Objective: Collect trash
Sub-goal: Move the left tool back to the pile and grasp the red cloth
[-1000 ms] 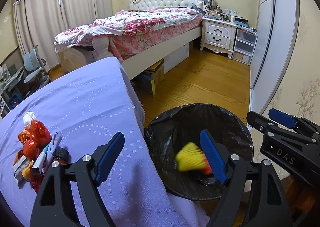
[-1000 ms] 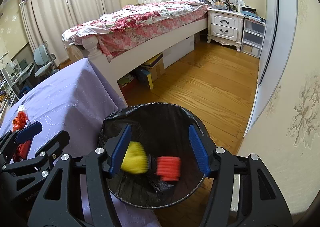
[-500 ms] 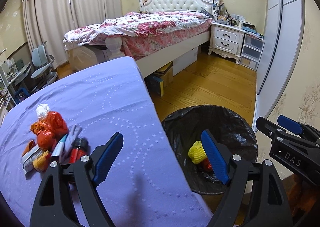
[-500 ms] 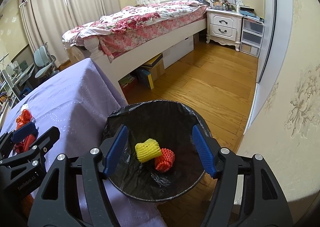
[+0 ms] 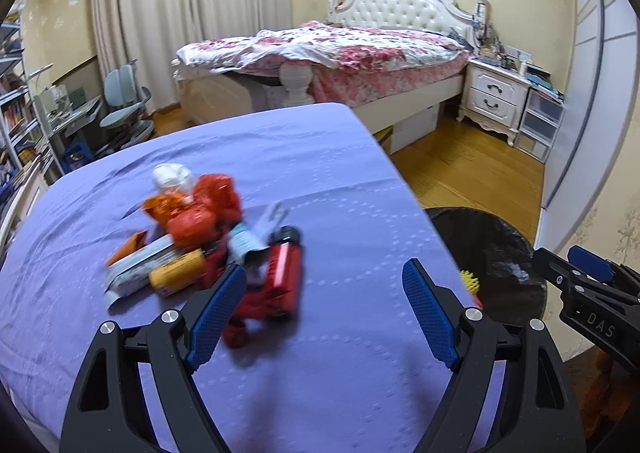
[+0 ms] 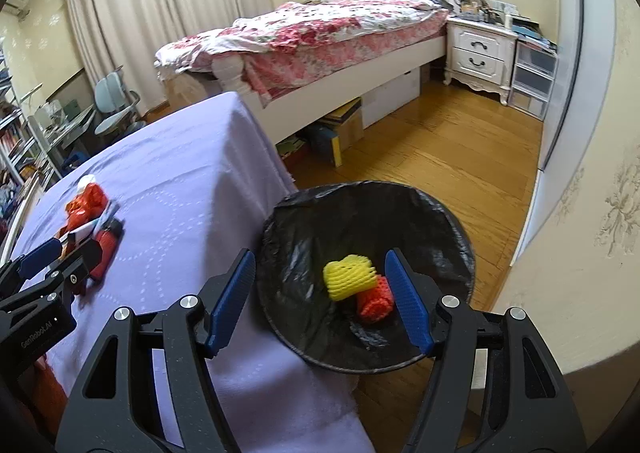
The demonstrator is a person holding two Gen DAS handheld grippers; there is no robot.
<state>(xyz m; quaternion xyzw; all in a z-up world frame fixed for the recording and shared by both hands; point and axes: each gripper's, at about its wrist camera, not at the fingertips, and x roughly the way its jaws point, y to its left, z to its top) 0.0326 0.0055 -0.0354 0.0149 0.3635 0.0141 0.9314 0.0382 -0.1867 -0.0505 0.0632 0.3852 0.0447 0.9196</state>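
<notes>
A pile of trash (image 5: 208, 237) lies on the purple tablecloth (image 5: 320, 181): orange-red wrappers, a white crumpled bit, a yellow packet and a red can (image 5: 282, 273). My left gripper (image 5: 320, 313) is open and empty, just before the pile. The pile also shows in the right wrist view (image 6: 90, 217). A black-lined bin (image 6: 460, 229) stands beside the table and holds a yellow foam net (image 6: 350, 279) and a red foam net (image 6: 374, 303). My right gripper (image 6: 320, 297) is open and empty above the bin's near rim.
A bed (image 5: 360, 53) with a floral cover stands behind the table. A white nightstand (image 5: 496, 101) and clear drawers (image 5: 540, 129) stand at the far right wall. Boxes (image 6: 340, 129) sit under the bed. A desk chair (image 5: 124, 109) stands at the left.
The foam nets have dropped into the bin and settled. My left gripper has swung left from over the bin to face the trash pile. My right gripper has shifted slightly left.
</notes>
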